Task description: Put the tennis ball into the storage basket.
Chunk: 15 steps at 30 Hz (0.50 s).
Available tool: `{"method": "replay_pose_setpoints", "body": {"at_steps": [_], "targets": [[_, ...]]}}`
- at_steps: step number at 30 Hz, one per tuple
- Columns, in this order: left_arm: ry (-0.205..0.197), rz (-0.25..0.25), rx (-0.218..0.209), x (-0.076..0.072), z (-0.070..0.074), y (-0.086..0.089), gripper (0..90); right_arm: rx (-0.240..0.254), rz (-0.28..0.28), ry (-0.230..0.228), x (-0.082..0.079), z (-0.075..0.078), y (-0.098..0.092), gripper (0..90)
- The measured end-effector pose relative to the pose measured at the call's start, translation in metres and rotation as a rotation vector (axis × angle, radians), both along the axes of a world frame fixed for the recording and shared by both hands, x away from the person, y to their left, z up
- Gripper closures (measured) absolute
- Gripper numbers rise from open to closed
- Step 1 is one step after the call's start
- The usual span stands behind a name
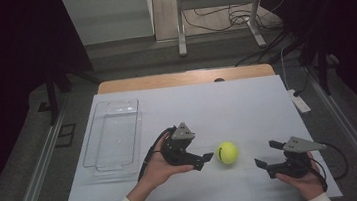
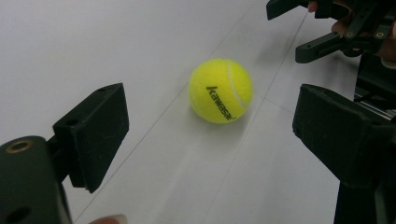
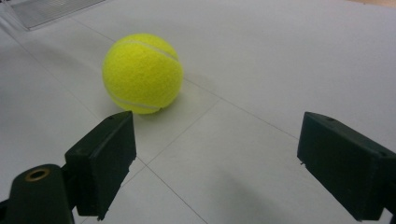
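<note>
The ball [image 1: 227,152] sits on the mat at lower centre of the high view, just right of my left claw [image 1: 206,159], whose jaws are spread and empty. My right claw [image 1: 265,155], also spread, waits farther off, so left is nearer.

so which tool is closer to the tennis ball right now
Left. The left tool sits just left of the tennis ball, its open jaws pointing at it with a small gap. The right tool is further off on the ball's right, also open and apart from it.
</note>
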<state>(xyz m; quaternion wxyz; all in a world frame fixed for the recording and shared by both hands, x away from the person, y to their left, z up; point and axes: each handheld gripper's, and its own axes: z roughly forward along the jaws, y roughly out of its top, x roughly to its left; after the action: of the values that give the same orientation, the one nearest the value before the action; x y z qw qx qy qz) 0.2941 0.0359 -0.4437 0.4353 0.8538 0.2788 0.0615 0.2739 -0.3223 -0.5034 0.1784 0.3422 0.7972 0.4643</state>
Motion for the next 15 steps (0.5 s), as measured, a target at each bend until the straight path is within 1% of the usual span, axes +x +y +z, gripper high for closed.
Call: {"method": "replay_pose_setpoints", "body": {"at_steps": [4,8,11,12,15], "targets": [[0.004,-0.014,0.004,0.001,-0.001,-0.004,12.0,-0.001,-0.001,-0.001,0.0,0.0,0.0,12.3],[0.01,-0.014,0.0,0.002,-0.002,-0.008,11.9,-0.001,0.0,-0.002,0.0,0.0,0.0,12.3],[0.012,-0.025,0.008,0.003,-0.003,-0.012,11.8,-0.002,0.0,-0.002,0.0,0.0,0.0,12.2],[0.015,-0.024,0.001,0.004,-0.003,-0.014,11.8,-0.002,0.0,-0.002,0.0,0.0,0.0,12.2],[0.021,-0.028,0.002,0.005,-0.004,-0.018,11.7,-0.001,-0.001,0.0,0.0,0.0,0.0,12.3]]}}
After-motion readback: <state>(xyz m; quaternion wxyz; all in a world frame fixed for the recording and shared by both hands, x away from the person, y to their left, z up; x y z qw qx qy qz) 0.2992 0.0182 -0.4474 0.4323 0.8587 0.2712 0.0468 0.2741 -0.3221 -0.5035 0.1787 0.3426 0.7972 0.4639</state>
